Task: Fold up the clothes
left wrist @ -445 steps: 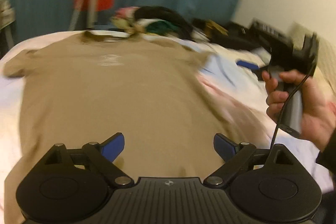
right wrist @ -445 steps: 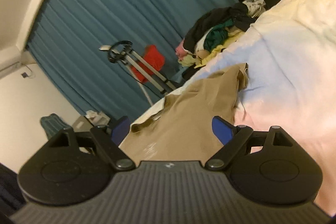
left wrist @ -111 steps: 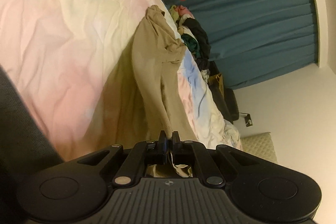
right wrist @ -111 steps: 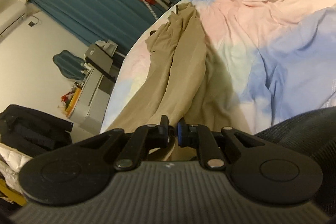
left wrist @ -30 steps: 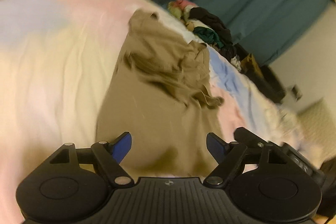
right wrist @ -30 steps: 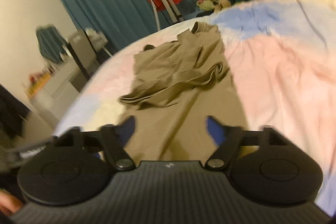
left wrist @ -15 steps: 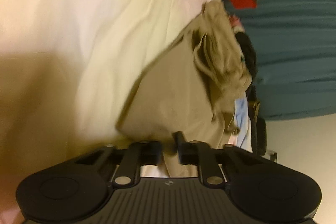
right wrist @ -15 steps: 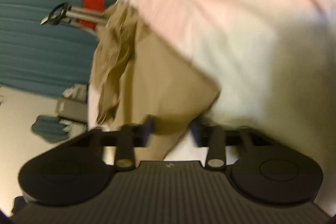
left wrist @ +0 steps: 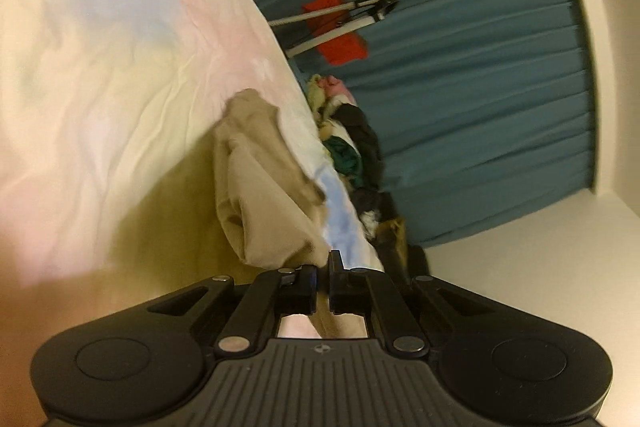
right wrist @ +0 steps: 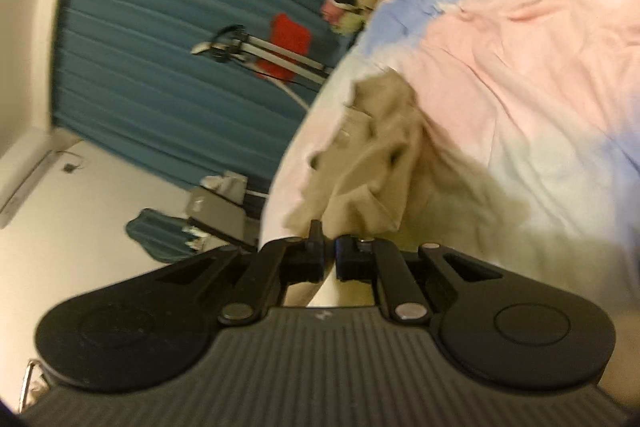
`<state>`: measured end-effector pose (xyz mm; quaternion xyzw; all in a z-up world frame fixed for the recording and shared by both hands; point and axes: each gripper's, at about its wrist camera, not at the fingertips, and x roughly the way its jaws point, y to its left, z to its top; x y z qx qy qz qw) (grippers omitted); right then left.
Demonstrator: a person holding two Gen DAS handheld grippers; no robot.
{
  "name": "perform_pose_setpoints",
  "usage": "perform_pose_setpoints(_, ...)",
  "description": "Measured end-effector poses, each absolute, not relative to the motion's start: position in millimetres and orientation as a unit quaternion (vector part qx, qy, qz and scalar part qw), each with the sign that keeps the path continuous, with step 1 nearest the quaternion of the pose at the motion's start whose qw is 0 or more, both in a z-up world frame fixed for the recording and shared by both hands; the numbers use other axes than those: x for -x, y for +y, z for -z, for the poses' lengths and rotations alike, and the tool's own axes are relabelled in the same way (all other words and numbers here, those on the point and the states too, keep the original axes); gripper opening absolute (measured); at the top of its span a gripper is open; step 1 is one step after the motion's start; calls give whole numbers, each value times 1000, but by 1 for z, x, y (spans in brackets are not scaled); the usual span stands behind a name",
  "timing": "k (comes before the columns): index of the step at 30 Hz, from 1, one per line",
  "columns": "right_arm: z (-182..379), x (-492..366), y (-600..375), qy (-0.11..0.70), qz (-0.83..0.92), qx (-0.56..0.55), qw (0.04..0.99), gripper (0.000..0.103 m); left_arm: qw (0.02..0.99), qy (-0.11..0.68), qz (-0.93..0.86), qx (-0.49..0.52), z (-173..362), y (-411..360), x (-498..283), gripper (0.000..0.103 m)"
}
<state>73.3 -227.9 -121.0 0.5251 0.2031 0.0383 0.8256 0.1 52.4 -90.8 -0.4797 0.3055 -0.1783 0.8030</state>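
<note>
**Hem gripped, second fold starting**

Where both grippers stood wide open over the shirt a second ago, each is now closed on its near edge: left gripper (left wrist: pixel 323 277) and right gripper (right wrist: pixel 329 255) pinch tan cloth between nearly touching jaws. Shirt (left wrist: pixel 260 195) lies narrow on the bed (left wrist: pixel 100 67), near end lifted. Judgement: lengthwise fold done; next, carry hem toward collar. Right view blurred.

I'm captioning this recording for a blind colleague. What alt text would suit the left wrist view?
The black left gripper is shut on the hem of a crumpled tan cotton T-shirt, which trails away over a pastel pink, yellow and blue bedsheet. Behind the tilted bed are a pile of mixed clothes, a silver tripod and teal pleated curtains.
</note>
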Motion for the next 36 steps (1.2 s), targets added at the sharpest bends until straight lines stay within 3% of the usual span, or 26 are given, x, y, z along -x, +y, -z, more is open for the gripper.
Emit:
perform_pose_setpoints(7, 125, 46, -207, 199, -15, -500, 843, 9, 804, 310, 176, 477, 95, 66, 121, 5)
perform_pose_setpoints(13, 129, 58, -206, 207, -10, -505, 838, 9, 795, 309, 166, 495, 99, 71, 135, 5)
perform_pose_setpoints(22, 92, -83, -236, 188, -19, -531, 826, 10, 838, 298, 144, 435, 48, 31, -30, 6)
perform_pose_setpoints(29, 130, -200, -258, 245, -13, -533, 809, 10, 851, 337, 109, 388, 83, 17, -148, 6)
perform_pose_setpoints(36, 181, -244, -272, 275, -13, -529, 803, 11, 875, 326, 137, 331, 121, 4, -178, 8)
